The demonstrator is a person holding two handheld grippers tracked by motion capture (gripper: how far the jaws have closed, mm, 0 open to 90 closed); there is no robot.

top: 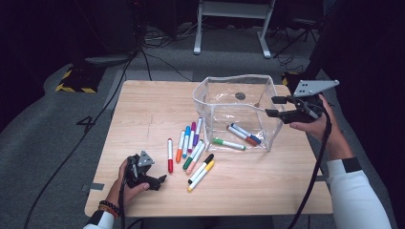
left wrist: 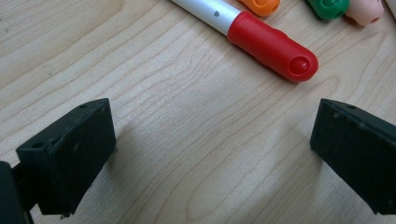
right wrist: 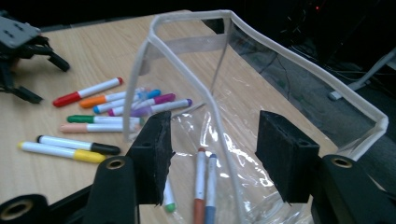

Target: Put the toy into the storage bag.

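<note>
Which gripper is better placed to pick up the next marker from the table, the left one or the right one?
Probably the left gripper: it rests open on the table beside the red marker. The right gripper is open at the clear bag.

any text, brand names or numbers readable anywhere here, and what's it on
None can be read.
Marker barrels: plain white in the high view; no lettering made out.
Red-capped marker: a small dark dot on the white barrel, no words.
Clear pouch: no label visible.
Yellow-and-black striped floor plate: hazard stripes, no words.
A dark mark on the floor left of the table: too unclear to read.
</note>
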